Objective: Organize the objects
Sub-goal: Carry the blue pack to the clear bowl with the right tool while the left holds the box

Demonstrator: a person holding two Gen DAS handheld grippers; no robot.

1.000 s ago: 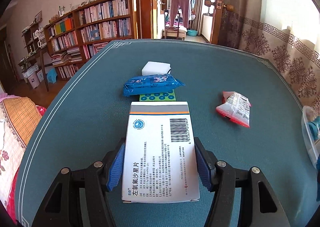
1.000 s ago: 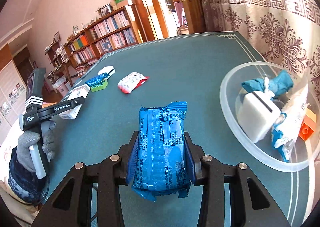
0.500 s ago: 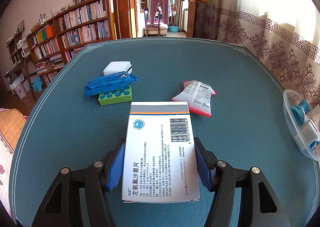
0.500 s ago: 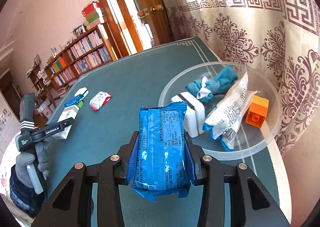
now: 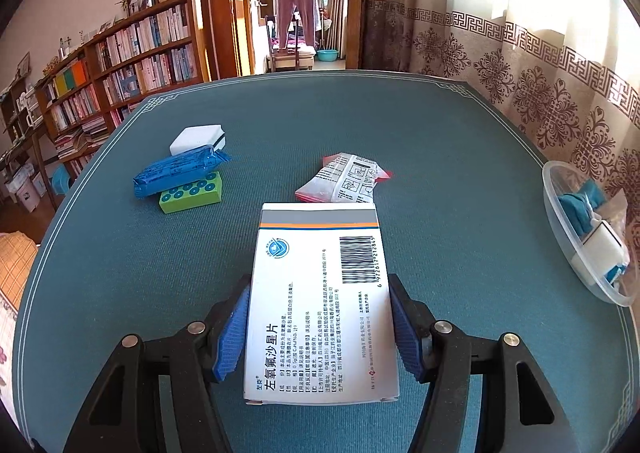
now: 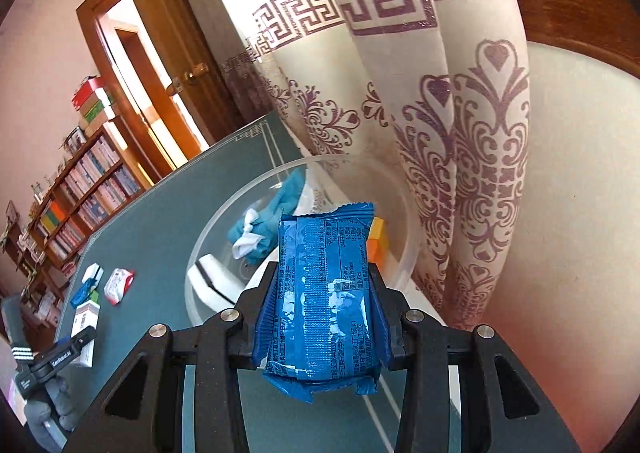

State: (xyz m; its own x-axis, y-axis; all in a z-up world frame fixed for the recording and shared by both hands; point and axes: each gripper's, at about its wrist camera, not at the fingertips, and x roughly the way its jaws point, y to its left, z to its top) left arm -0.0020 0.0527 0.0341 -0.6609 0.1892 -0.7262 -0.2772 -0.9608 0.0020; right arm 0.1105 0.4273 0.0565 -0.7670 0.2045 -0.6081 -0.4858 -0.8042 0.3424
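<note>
My left gripper [image 5: 320, 327] is shut on a white medicine box [image 5: 320, 305], held above the teal table [image 5: 440, 181]. My right gripper [image 6: 322, 311] is shut on a blue snack packet [image 6: 326, 293] and holds it over the near rim of a clear plastic bowl [image 6: 200, 253]. The bowl holds a teal cloth [image 6: 276, 209], a white block [image 6: 216, 281] and an orange brick [image 6: 378, 245]. In the left wrist view the same bowl [image 5: 560, 221] sits at the table's right edge. On the table lie another blue packet [image 5: 180, 171] on a green brick [image 5: 192, 195], a white block [image 5: 198, 137] and a red-and-white pouch [image 5: 344, 179].
A patterned curtain [image 6: 440, 133] hangs close behind the bowl. A bookshelf [image 5: 120, 65] and an open doorway [image 5: 296, 13] stand beyond the far table edge. A gloved hand [image 6: 44, 409] with the left gripper's handle shows at the lower left of the right wrist view.
My right gripper swung right with the blue packet, from beside the bowl to over it, and rolled. My left gripper drifted right with the box; the bowl came into its view.
</note>
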